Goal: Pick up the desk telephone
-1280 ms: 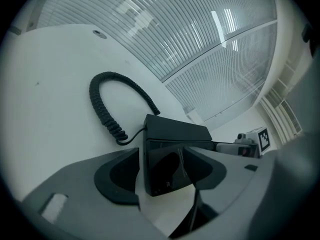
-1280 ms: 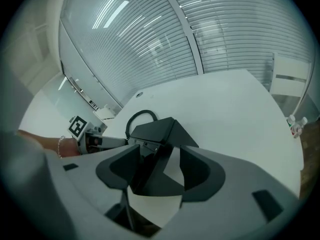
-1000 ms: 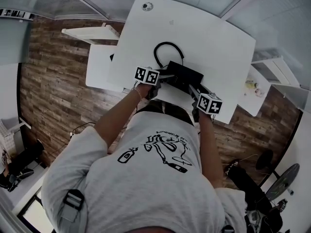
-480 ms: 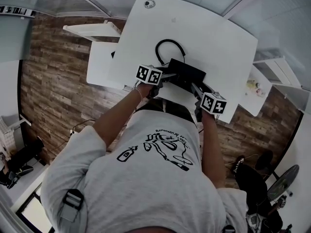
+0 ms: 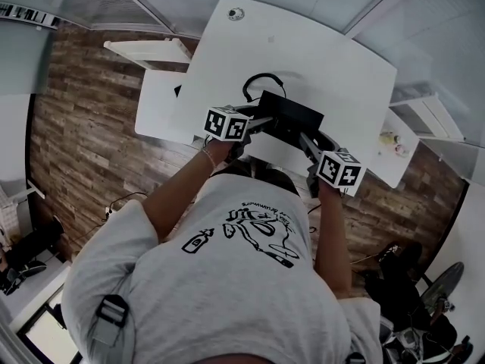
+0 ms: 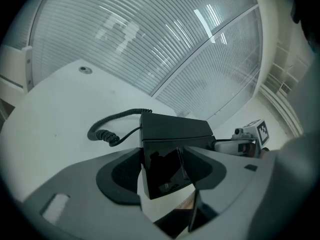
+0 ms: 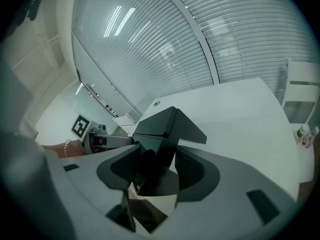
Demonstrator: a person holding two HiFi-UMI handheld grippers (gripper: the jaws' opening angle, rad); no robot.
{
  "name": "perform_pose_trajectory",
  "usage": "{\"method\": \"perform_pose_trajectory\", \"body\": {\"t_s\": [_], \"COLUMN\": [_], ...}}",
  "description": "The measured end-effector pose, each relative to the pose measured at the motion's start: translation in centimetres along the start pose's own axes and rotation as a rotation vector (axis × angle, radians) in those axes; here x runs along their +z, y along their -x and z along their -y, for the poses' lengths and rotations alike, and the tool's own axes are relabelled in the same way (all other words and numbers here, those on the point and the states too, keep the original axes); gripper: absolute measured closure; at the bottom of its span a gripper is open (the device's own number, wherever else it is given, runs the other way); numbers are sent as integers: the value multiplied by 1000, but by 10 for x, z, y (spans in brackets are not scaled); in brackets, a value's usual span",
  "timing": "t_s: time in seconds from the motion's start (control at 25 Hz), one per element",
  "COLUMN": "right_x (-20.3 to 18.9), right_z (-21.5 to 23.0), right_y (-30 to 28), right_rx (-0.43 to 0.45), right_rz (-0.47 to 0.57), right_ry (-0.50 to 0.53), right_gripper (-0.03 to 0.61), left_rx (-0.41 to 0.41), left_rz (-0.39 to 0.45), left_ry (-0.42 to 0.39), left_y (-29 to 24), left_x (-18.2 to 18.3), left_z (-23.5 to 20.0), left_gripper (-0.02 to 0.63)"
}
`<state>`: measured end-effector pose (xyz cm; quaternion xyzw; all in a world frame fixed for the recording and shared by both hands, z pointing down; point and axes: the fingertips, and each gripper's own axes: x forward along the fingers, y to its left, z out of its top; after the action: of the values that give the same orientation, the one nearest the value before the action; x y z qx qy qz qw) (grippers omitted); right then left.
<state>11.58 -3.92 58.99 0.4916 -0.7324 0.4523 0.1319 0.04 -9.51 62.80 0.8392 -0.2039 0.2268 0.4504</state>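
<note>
Left gripper (image 6: 162, 170) is clamped on the black, wedge-shaped plastic desk telephone (image 5: 291, 115): in the left gripper view we see its two dark padded jaws pressing on either side of the phone's glossy end face. Right gripper (image 7: 152, 173) grips the same telephone from the opposite end. Its jaws are closed on a lower corner of the body, which shows tilted in the right gripper view with one edge angled upward. From the head view we see the telephone held between the two grippers above the near edge of the white rectangular table (image 5: 326, 55), just ahead of our chest. Whether its base touches the tabletop we cannot tell. A black coiled cord (image 5: 261, 80) loops out from the far side of the telephone and lies on the table behind it. Near the table's far corner sits a small round grommet (image 5: 236, 14). Our grey printed T-shirt (image 5: 227, 279) fills the lower part of the head view. Brown wood-plank flooring (image 5: 83, 120) lies to the left of the table, and ribbed translucent panels (image 6: 165, 39) rise behind it.
</note>
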Motion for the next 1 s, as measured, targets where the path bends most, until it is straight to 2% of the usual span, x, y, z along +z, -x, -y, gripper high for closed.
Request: {"method": "perform_pose_trajectory", "body": {"t_s": [0.68, 1.0], "right_x": [70, 99], "right_z": [-87, -134], "right_y": [87, 138], "right_rx": [25, 36], "right_rz": [101, 177], "right_ry": [121, 180], "right_gripper": [373, 373], "left_rx": [-27, -45], "left_rz": [93, 173], "left_ry": [-29, -57], "left_y": [91, 138], "left_x": [54, 76], "left_z": [87, 137], "left_gripper": [354, 353]}}
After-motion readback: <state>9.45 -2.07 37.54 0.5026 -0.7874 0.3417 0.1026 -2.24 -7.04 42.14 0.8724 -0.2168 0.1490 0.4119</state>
